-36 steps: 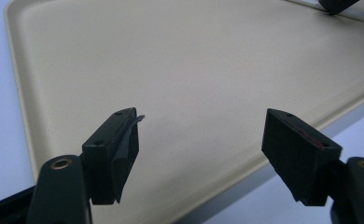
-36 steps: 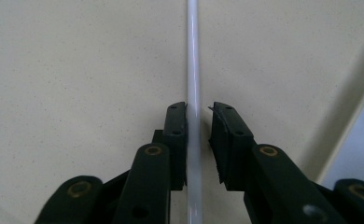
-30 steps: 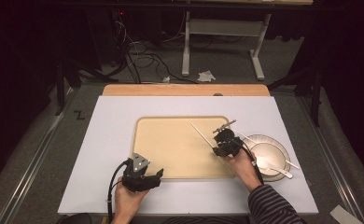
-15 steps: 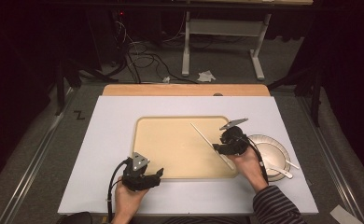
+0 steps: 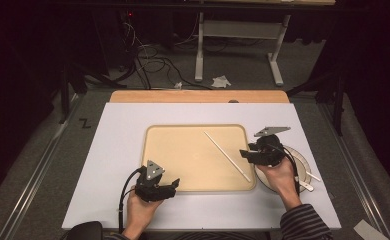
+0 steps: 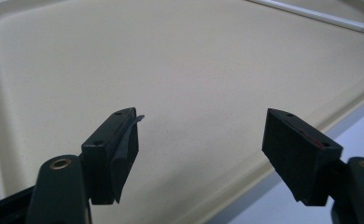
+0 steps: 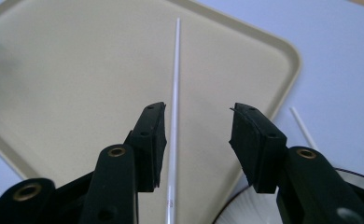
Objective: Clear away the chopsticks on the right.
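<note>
Your worktop (image 5: 108, 165) is a pale sheet that spans most of the high view, with a wooden strip along its far edge. At its middle lies a tan tray (image 5: 183, 155) with rounded corners, nearly bare. To the right of the tray, touching its right rim or just beside it, sits a round white plate (image 5: 300, 157), partly hidden by your right hand.

Your left tool (image 5: 169, 186) rests at the tray's near left corner, its jaws spread wide over the tray's near rim with nothing between them.

Your right tool (image 5: 244, 154) hangs over the tray's right edge, jaws spread, pinching nothing. In the right gripper view a thin white stick (image 7: 174, 93) runs between those jaws, close by one of them and lying on the tray. It crosses the right half of the tray on a slant, from far left to near right. More white sticks (image 5: 308, 180) lie on the plate.
</note>
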The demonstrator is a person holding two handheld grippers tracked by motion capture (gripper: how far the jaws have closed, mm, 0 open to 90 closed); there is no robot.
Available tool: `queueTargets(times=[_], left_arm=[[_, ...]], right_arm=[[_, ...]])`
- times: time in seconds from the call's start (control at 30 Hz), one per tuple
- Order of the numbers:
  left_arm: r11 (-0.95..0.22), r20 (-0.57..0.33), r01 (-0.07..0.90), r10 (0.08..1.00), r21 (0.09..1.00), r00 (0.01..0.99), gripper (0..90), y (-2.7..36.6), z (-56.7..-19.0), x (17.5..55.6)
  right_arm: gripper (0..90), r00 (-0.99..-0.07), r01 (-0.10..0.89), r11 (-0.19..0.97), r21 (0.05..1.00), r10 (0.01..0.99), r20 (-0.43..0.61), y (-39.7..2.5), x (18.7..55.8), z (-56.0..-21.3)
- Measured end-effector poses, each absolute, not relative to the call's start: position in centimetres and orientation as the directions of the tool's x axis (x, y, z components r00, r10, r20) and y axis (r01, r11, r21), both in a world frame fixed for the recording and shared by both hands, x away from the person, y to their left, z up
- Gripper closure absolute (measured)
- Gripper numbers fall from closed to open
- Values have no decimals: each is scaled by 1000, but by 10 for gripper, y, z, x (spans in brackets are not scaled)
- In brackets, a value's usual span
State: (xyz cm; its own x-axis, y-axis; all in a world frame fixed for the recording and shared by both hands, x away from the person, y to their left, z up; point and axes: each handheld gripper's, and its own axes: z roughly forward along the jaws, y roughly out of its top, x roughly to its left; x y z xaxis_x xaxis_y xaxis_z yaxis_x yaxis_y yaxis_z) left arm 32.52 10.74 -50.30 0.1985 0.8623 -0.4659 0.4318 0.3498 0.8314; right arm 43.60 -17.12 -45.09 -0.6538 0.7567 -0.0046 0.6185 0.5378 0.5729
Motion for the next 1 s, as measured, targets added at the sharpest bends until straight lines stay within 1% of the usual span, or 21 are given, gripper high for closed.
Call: queueTargets(times=[0.13, 0.27, 0.4, 0.47, 0.57, 1.0], left_arm=[[346, -466, 435, 861, 831, 205, 273, 106, -503, 326], [343, -469, 440, 856, 830, 216, 273, 103, -503, 329], [337, -470, 446, 852, 829, 230, 273, 101, -503, 331], [339, -477, 447, 846, 828, 240, 273, 99, -502, 332], [324, -469, 454, 847, 830, 252, 273, 97, -503, 334], [321, -475, 463, 839, 826, 266, 272, 93, -502, 337]], right_arm=[[567, -659, 610, 527, 591, 752, 9, -178, 434, -445], [569, -639, 616, 477, 628, 768, 44, -193, 431, -437], [571, -629, 611, 449, 652, 775, 56, -202, 428, -432], [570, -621, 592, 454, 666, 784, 18, -208, 422, -426], [576, -615, 572, 453, 684, 788, -7, -214, 417, -422], [599, -564, 576, 411, 707, 825, -20, -250, 410, -408]])
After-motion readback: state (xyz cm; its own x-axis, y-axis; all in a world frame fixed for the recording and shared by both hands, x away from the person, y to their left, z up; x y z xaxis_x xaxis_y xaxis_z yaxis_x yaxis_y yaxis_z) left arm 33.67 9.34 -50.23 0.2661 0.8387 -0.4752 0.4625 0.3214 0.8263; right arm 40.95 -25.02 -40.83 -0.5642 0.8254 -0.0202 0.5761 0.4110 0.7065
